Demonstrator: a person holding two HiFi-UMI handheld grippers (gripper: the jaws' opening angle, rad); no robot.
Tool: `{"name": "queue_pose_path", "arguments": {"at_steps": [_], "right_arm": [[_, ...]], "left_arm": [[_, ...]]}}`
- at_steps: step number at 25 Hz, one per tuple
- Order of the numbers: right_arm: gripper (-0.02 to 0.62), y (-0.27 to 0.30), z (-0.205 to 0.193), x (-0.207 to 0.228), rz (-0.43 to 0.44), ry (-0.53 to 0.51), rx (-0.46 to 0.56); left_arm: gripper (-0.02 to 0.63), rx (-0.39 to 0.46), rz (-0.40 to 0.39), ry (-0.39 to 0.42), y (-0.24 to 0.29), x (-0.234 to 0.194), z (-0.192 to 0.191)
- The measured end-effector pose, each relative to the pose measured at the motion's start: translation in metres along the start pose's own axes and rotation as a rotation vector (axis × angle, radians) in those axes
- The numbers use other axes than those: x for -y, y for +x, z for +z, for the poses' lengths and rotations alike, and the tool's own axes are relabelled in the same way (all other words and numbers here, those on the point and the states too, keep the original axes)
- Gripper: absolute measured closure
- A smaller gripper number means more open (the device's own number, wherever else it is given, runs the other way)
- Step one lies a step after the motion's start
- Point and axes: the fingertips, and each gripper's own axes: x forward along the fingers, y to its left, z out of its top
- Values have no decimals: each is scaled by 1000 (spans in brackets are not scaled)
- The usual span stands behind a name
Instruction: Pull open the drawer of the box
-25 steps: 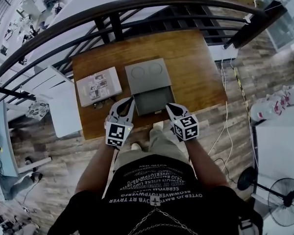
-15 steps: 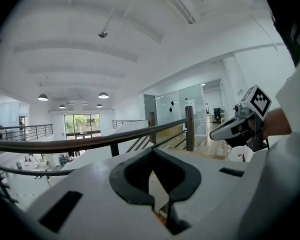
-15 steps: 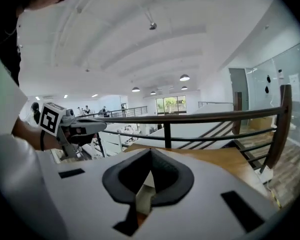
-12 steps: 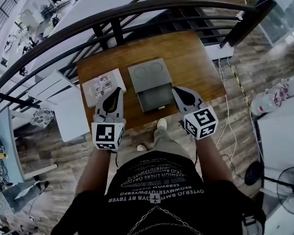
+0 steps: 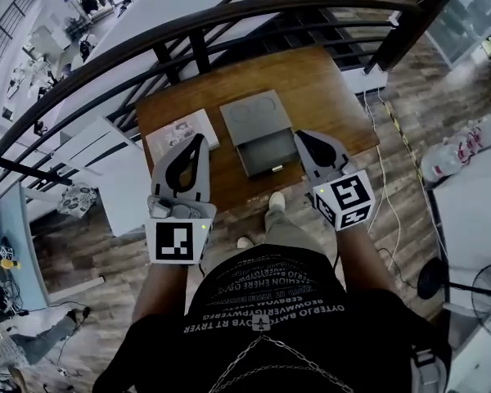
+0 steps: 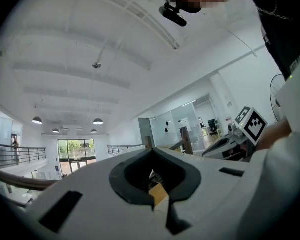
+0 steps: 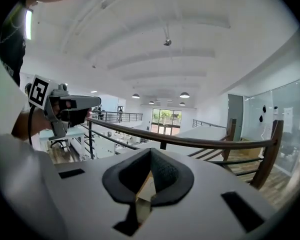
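The left tongs [image 5: 199, 140] are closed, tips meeting with nothing between them, and the right tongs [image 5: 299, 135] are shut the same way on nothing (each gripper view shows only the dark hollow behind the joined tips). Both are held up clear of the counter [image 5: 331, 97] and touch nothing. Between the two tongs and lower down sits the grey box [image 5: 247, 111]. Its drawer [image 5: 266, 152] is pulled out toward the person; inside, only a dark grey floor can be made out, and there is a small pale pull [image 5: 276, 169] at the front edge. Just under the left tongs' tip lies a flat white printed booklet [image 5: 180, 131], beside the box. Beyond the counter curves a dark railing [image 5: 229, 13].
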Motion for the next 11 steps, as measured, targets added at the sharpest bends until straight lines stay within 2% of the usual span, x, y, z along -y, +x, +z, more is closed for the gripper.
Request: {"name": "queue_pose_path", "arguments": {"at_steps": [7, 11], "right_arm": [[600, -2, 17, -4, 11, -24, 21], [600, 7, 24, -3, 19, -33, 26]], "left_arm": [[600, -29, -9, -19, -1, 2, -8], [600, -14, -14, -21, 6, -1, -9]]}}
